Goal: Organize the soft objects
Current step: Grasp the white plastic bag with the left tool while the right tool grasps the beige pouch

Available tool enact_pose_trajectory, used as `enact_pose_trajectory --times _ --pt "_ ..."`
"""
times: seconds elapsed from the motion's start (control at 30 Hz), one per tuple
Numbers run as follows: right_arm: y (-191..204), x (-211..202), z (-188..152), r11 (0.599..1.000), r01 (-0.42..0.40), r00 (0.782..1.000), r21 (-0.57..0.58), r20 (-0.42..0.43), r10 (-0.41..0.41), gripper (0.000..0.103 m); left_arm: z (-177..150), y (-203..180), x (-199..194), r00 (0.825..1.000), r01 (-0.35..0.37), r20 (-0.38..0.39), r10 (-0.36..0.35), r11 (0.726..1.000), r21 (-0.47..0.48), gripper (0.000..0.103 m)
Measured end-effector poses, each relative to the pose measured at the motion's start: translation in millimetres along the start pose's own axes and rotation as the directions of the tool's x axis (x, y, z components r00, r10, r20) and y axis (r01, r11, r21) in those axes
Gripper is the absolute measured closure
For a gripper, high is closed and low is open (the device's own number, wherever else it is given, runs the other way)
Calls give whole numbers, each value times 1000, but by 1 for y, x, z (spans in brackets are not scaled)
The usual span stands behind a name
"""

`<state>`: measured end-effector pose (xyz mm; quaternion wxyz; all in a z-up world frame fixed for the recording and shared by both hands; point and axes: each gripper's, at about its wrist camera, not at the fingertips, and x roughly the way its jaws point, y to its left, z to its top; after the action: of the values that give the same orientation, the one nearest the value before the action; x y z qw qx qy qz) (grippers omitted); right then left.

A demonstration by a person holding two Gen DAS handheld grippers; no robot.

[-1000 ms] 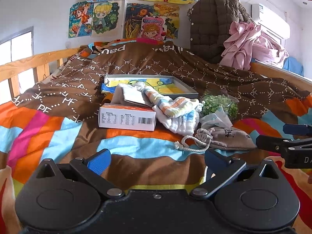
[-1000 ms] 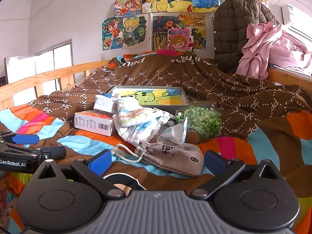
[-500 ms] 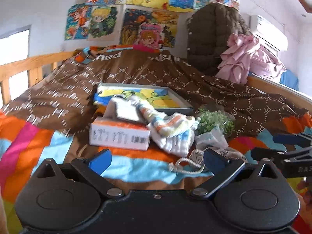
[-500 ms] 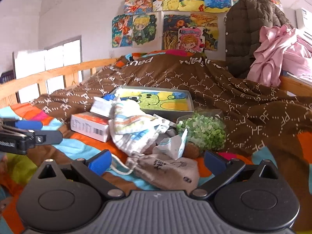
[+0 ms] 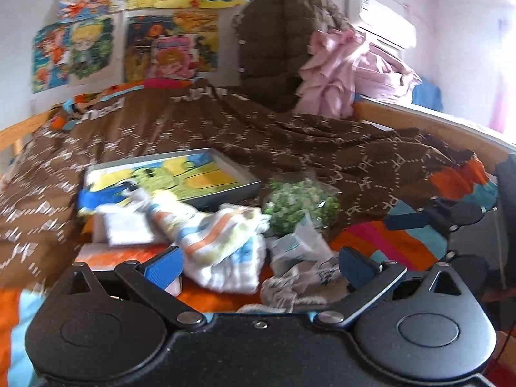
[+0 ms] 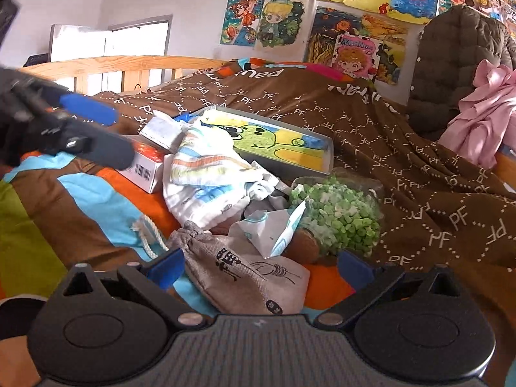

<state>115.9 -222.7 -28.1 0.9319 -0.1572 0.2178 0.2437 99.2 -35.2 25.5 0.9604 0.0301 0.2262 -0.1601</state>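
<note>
Nearest, the right claw (image 6: 259, 266) hangs spread wide and empty, the grey drawstring cloth pouch (image 6: 245, 274) lying between its fingers on the striped bed cover (image 6: 80, 193). The left claw (image 5: 259, 262), equally spread, frames the striped folded towel (image 5: 213, 242). This looks like the approach step; next, lower and close on the pouch.

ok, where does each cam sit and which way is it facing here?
Left wrist: on the left gripper, low over the bed, facing the striped cloth; own open fingers show, right gripper at the right edge.
Right wrist: on the right gripper, facing the drawstring pouch; own open fingers show, left gripper at the left edge.
Shared: cloth, pouch, green bag, framed picture.
</note>
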Motion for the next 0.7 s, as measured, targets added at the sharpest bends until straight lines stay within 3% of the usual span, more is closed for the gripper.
enact_pose_trajectory --times 0.17,0.37,0.7 --pt "1 5 -8 998 -14 1000 -55 -14 13 1 20 -13 39 995 82 -61 -79 995 49 1" --pt "-16 17 -17 999 -31 998 22 -56 32 5 35 -24 91 974 164 -166 -153 985 52 1" --pt "-35 33 -27 991 -47 995 129 -84 58 23 37 -26 157 930 202 -308 -199 979 -24 6"
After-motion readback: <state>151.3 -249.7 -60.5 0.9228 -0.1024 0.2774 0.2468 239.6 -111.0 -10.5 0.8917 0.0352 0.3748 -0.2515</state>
